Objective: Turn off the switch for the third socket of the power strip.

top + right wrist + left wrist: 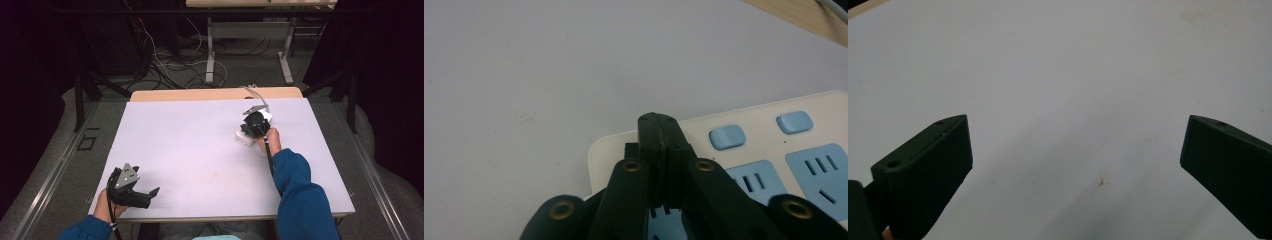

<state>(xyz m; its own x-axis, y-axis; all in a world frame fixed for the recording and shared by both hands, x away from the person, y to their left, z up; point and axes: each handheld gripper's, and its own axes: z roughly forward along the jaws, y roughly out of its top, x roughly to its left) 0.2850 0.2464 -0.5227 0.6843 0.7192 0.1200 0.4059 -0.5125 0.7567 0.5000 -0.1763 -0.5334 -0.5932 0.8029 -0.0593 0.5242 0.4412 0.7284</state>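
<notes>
In the high view the counter (200, 150) is the brightest surface, evenly lit from above, while the surroundings at both sides sink into near black. The floor behind is dim, with cables only faintly readable. Shadows on the counter are soft and short, a faint one lying beside the left gripper (150, 192). The picture is slightly soft and grainy, with no strong glare. In the left gripper view the counter looks pale and washed, with diffuse grey shadows beneath the 2 dark jaws, whose edges are mildly blurred. In the right gripper view the near black parts are out of focus; the power strip (769, 150) beyond is sharper, evenly lit.
</notes>
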